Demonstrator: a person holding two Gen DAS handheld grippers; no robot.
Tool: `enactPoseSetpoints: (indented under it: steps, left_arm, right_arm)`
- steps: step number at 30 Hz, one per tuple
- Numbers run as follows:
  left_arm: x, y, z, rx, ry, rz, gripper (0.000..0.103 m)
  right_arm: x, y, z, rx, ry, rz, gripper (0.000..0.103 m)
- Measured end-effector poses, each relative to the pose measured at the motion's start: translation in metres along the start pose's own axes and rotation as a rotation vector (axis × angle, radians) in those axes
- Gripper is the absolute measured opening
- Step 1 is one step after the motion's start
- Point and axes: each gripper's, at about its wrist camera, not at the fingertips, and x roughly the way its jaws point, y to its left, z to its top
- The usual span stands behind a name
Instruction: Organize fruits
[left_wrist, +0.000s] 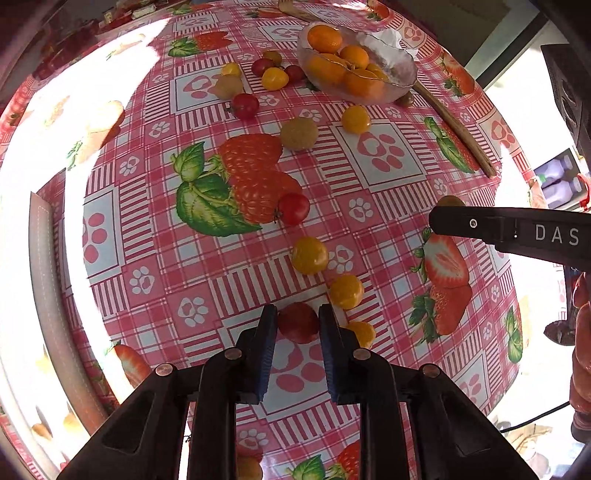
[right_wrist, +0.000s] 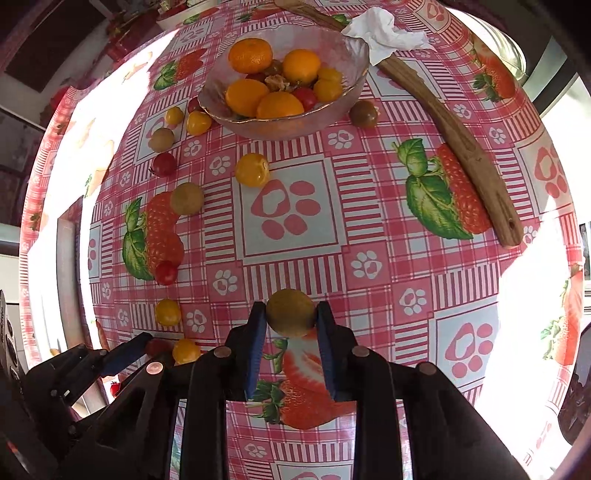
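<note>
The left tool (left_wrist: 298, 323) is closed narrow on a red tomato (left_wrist: 298, 322), its blue pads pressing both sides of the fruit low over the bench (left_wrist: 388, 229). A yellow tomato (left_wrist: 346, 291) lies just beside the right pad, and another yellow one (left_wrist: 309, 255) sits a little farther out. A second red tomato (left_wrist: 293, 208) rests at the edge of the printed raspberry.

The right tool (right_wrist: 291, 314) grips an olive-green tomato (right_wrist: 291, 313) between its pad tips, above a printed strawberry. In the left wrist view this tool's black finger comes in from the right, with the green fruit just peeking over it.

The glass bowl (right_wrist: 332, 114) stands at the far side of the bench. It holds four mandarins (right_wrist: 250, 55) plus a few small yellow and red tomatoes. A dark brownish tomato (right_wrist: 364, 113) lies just beside the bowl's right rim. More loose fruit is scattered left of the bowl: yellow, red and green ones in a cluster, then a yellow tomato (right_wrist: 252, 170) and a green one (right_wrist: 187, 198) nearer the middle.

A long wooden spoon (right_wrist: 461, 144) lies diagonally to the right of the bowl, and a crumpled white napkin (right_wrist: 384, 31) sits behind the bowl, touching its rim.
</note>
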Motion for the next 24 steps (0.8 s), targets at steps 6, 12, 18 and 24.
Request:
enactPoseSetpoints:
  steps: [6,12,18,24]
  left_arm:
    - [-0.007,0.016,-0.002,0.055,-0.007,-0.025,0.025]
    - [-0.054,0.038,-0.014,0.021,-0.073,-0.021,0.025]
    - [-0.078,0.047,-0.024,-0.100,-0.103,0.037,0.025]
    - [-0.106,0.041,-0.039,-0.216,-0.127,0.064,0.025]
  right_arm:
    - [-0.014,0.003,-0.022,0.058,-0.016,-0.016,0.030]
    - [-0.033,0.013,-0.050,0.069,-0.027,-0.018,0.030]
    - [-0.040,0.028,-0.054,-0.033,-0.020,0.001,0.030]
    - [-0.063,0.027,-0.059,-0.112,-0.019,0.038,0.030]
